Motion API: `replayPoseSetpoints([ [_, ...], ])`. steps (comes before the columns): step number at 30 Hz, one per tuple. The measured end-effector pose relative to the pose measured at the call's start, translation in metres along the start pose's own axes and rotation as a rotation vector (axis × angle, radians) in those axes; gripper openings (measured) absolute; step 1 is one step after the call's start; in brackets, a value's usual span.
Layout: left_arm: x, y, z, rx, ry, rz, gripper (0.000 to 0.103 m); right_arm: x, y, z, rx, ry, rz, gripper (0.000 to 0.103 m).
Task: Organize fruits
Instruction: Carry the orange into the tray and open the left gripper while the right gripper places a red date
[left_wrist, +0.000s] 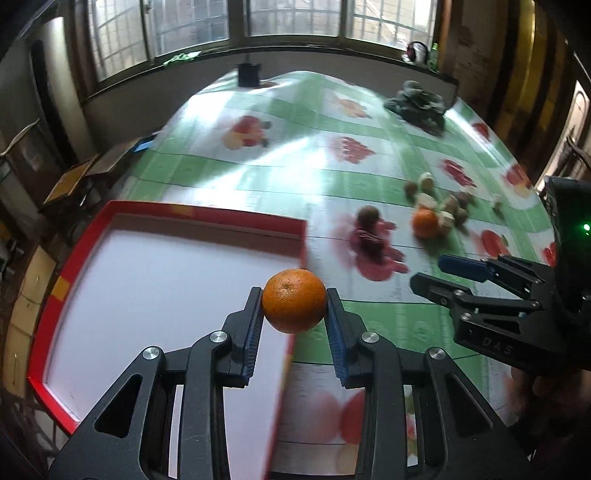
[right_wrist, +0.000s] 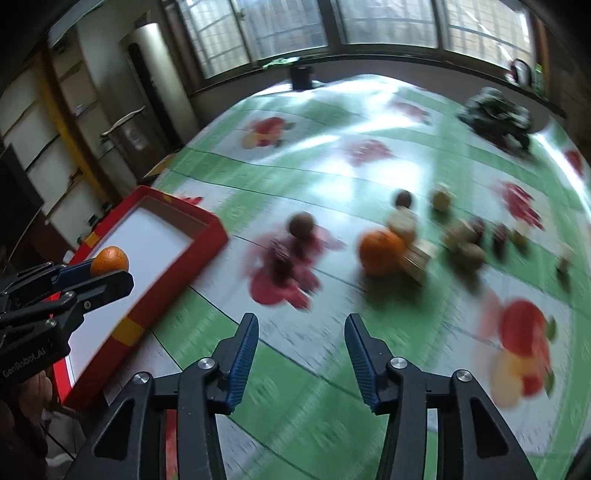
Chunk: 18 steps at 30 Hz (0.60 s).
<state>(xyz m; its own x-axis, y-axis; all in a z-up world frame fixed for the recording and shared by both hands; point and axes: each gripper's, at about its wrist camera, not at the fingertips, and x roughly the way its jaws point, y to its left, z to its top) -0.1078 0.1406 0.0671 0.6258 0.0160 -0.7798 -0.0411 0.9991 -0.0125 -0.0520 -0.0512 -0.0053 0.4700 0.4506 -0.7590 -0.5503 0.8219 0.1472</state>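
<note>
- Left wrist view: the left gripper (left_wrist: 294, 301) clamps a small orange (left_wrist: 294, 300) between its blue pads, the fruit poised over the near right edge of the red tray (left_wrist: 207, 214) on the fruit-print tablecloth (left_wrist: 295, 162).
- Right wrist view: the right gripper (right_wrist: 301, 332) hangs above the cloth with its jaws apart and nothing between them, short of the pile.
- To place the fruit well, it looks wise to carry it clear of the rim, lower it close to the white floor and only then let go; a round orange is likely to roll if dropped.
- The tray's white floor shows no fruit yet, as far as both views reveal.
- A second orange (right_wrist: 380, 251) waits among blurred brown and pale fruits (right_wrist: 465, 240) well right of the tray; two dark ones (right_wrist: 301, 223) lie between.
</note>
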Motion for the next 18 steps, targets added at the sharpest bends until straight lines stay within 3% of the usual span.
replayPoseSetpoints([
  [8,0.005,0.032,0.000,-0.047,0.016,0.044,0.032,0.050,0.016,0.034,-0.115,0.040,-0.015,0.043],
  [11,0.009,0.037,0.000,-0.061,0.026,0.052,0.032,0.059,0.015,0.037,-0.141,0.049,-0.024,0.017],
  [18,0.015,0.044,-0.001,-0.076,0.036,0.053,0.032,0.048,0.013,0.032,-0.117,0.057,-0.021,0.016],
])
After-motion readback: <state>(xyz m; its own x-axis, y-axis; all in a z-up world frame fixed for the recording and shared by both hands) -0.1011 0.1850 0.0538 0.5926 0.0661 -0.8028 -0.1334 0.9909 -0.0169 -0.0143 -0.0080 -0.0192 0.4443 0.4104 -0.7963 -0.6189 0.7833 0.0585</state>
